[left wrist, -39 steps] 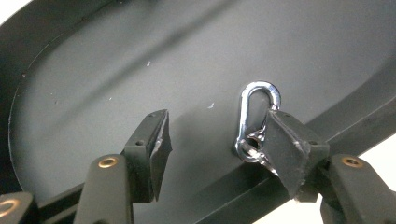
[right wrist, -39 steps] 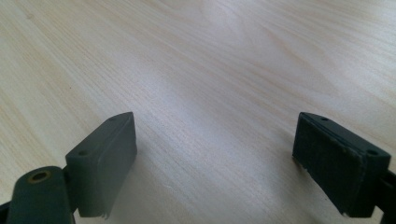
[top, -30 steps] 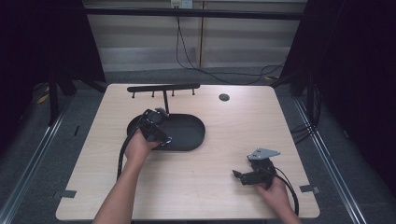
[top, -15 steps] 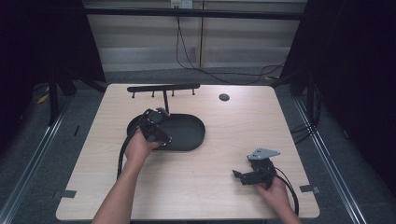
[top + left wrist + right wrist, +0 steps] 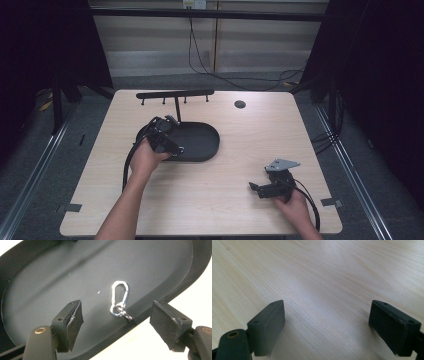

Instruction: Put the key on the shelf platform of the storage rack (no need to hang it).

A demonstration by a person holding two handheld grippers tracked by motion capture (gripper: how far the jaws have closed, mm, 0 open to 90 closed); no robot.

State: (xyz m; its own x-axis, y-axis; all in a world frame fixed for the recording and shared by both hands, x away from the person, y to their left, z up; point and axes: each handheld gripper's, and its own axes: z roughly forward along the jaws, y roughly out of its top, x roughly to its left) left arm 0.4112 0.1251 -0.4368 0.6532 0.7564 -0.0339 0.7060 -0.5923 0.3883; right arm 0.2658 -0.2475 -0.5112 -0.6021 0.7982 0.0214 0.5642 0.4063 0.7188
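— Pale wooden table [image 5: 215, 200] first: what sits nearest?

— At five o'clock, the right gripper [image 5: 261, 189] lies low on bare wood, jaws wide apart, holding nothing.

— And farther?

— At ten o'clock, the left gripper [image 5: 116, 322] hovers over the black oval plastic tray [image 5: 50, 280], jaws spread. A small silver metal carabiner with a key ring [image 5: 120, 300] lies between them, near the tray's rim.

— Beyond?

— A black T-shaped hook rack [image 5: 175, 95], at twelve.

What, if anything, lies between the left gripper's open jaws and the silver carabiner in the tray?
Nothing: in the left gripper view, the stretch from the left gripper to the carabiner is bare dark tray floor.
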